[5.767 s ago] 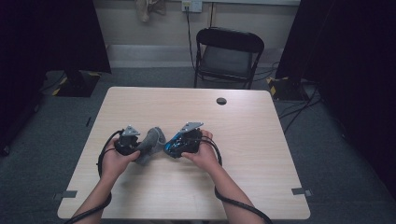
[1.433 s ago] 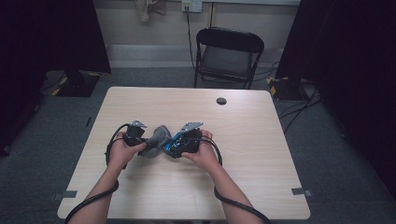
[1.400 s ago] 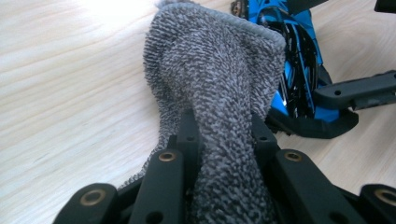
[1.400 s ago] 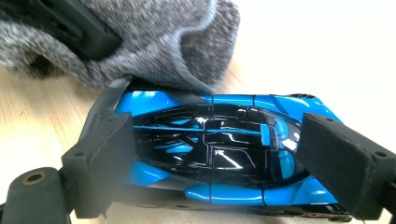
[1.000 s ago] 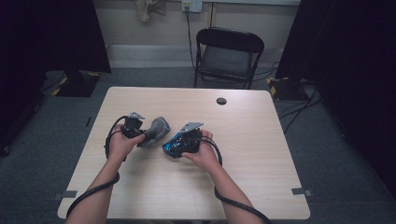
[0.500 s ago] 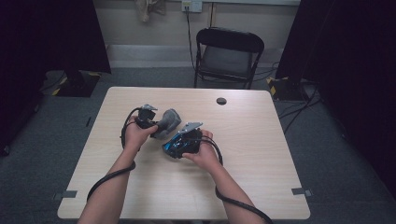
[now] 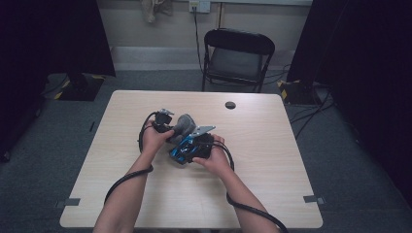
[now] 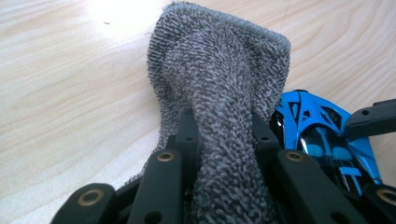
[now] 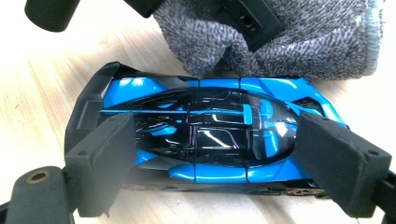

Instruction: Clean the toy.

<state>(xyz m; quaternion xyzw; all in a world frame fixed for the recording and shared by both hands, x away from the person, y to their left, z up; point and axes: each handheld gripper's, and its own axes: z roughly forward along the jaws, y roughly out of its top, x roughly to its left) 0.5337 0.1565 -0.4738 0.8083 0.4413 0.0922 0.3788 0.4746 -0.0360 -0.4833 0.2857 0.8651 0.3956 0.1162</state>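
A blue and black toy car (image 7: 180, 151) lies on the light wooden table (image 7: 272, 170). My right gripper (image 7: 190, 148) is shut on it, one pad at the tail and one at the nose. In the right gripper view the car (image 9: 205, 135) spans the gap of that gripper (image 9: 224, 168). My left gripper (image 7: 165, 124) is shut on a bunched grey terry cloth (image 7: 185, 124), which rests against the car's far side. The left gripper view has the cloth (image 8: 224, 79) squeezed in the left gripper (image 8: 223, 125), with the car (image 8: 322, 140) just to its right.
A small round black object (image 7: 230, 105) lies near the table's far edge. A black folding chair (image 7: 238, 53) stands behind the table. Cables trail from both grippers toward the near edge.
My left hand has carried the cloth rightward across the table and lowered it against the car. The right hand and the car have stayed put.
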